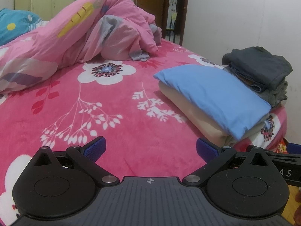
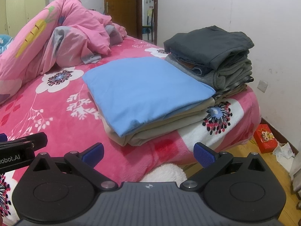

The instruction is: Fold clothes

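A folded light-blue garment [image 1: 216,96] [image 2: 143,92] lies on top of a folded beige one [image 1: 191,116] [image 2: 161,130] near the bed's right corner. Behind them stands a pile of folded dark grey, denim and grey clothes [image 1: 263,73] [image 2: 212,54]. My left gripper [image 1: 150,148] hovers open over the pink floral blanket [image 1: 105,124], left of the blue garment, holding nothing. My right gripper [image 2: 149,153] is open and empty over the blanket's front edge, just in front of the beige garment. Part of the right gripper [image 1: 276,156] shows at the left view's right edge.
A crumpled pink duvet [image 1: 75,37] [image 2: 56,43] is heaped at the back left of the bed. A blue pillow [image 1: 15,24] lies far left. On the wooden floor right of the bed sit a red box [image 2: 265,139] and white papers [image 2: 286,150]. A doorway [image 2: 148,9] opens behind.
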